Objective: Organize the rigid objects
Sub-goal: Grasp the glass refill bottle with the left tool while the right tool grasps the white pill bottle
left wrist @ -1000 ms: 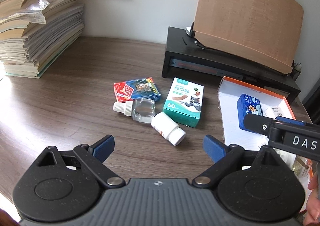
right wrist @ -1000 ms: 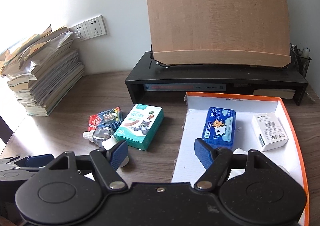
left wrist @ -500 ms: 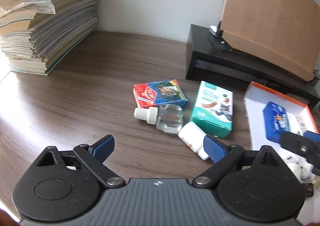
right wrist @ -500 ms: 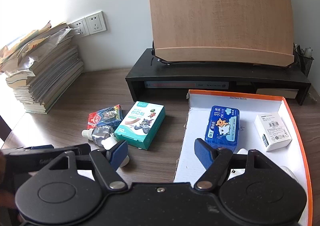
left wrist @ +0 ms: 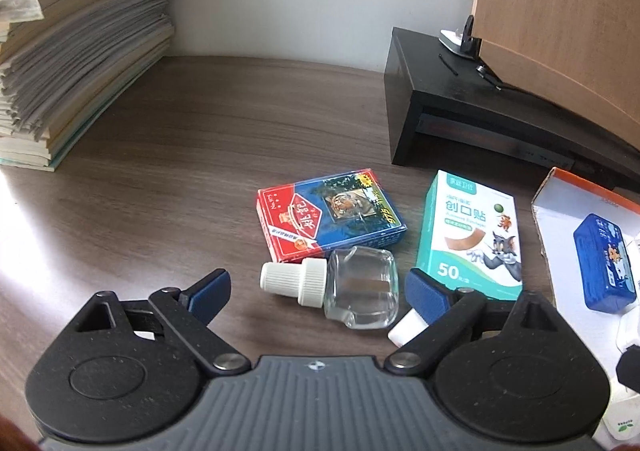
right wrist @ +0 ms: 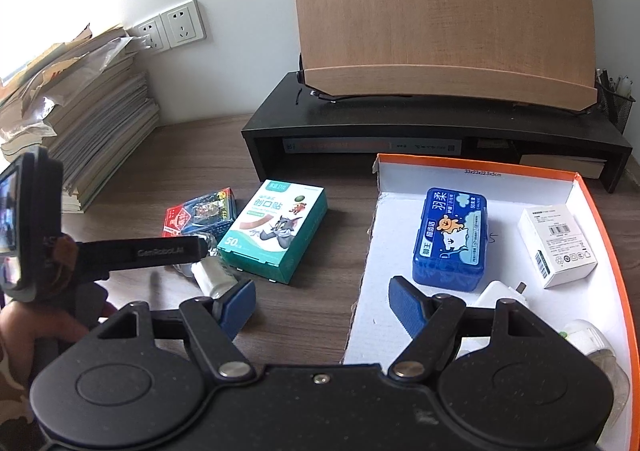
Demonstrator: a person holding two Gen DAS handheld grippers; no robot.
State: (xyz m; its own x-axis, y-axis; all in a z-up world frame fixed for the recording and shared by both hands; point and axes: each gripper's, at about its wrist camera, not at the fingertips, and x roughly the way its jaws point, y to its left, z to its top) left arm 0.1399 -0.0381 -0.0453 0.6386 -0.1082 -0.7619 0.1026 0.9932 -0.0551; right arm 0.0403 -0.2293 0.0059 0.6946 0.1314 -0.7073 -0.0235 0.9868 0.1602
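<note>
Bottle (left wrist: 352, 293) lies sideways btwn left gripper (left wrist: 318, 291) pads, jaws closing, no contact yet; right gripper (right wrist: 322, 305) wide, empty, idle over box (right wrist: 600, 211).

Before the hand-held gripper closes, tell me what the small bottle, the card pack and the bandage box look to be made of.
Small bottle: clear glass or hard plastic, glossy; the table shows through it. Its cap looks like white ribbed plastic.
Card pack: printed cardboard, apparently film-wrapped, judging by its sheen.
Bandage box: matte printed cardboard with crisp folded edges.
</note>
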